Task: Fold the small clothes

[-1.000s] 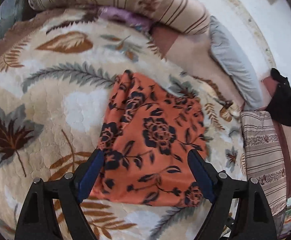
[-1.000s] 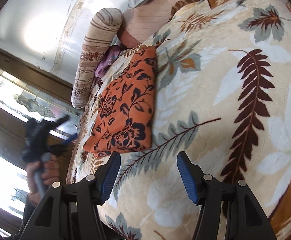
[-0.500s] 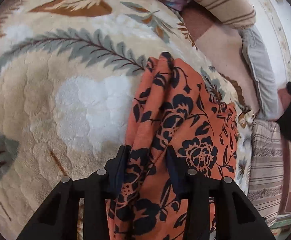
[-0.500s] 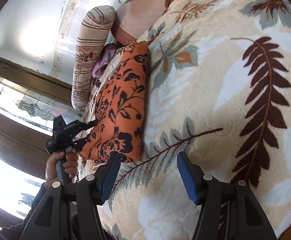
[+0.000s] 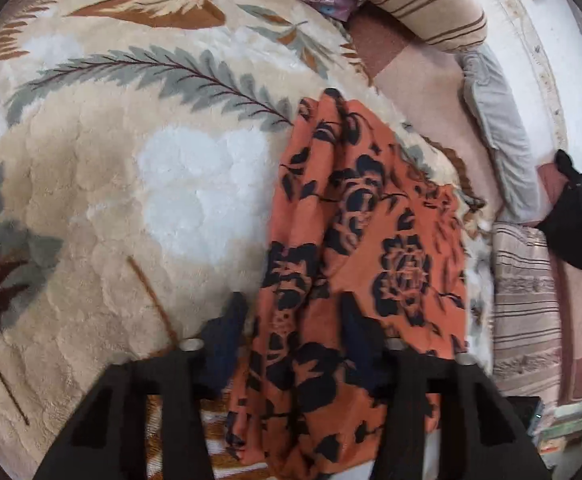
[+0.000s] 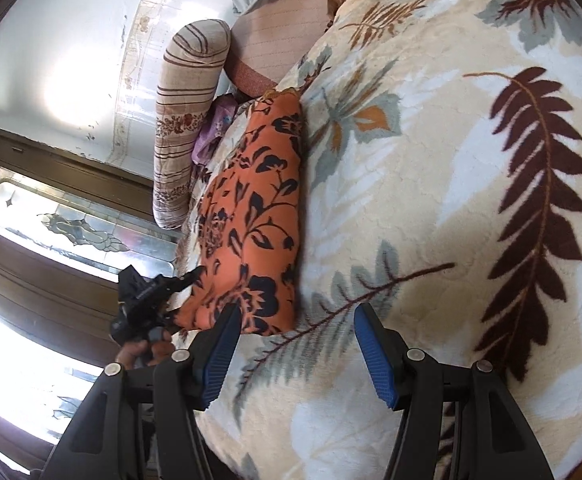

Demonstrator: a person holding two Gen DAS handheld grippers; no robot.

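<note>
The orange flowered cloth (image 5: 355,240) lies folded on the leaf-patterned blanket (image 5: 139,184), near a striped bolster (image 6: 189,120); the left gripper (image 5: 291,320) has just been closing its jaws and now pinches the cloth's near edge, fabric bunched between the pads (in the right wrist view a hand (image 6: 143,350) holds it at the cloth's corner); the right gripper (image 6: 295,344) hovers over bare blanket beside the cloth, jaws parted, holding nothing.
</note>
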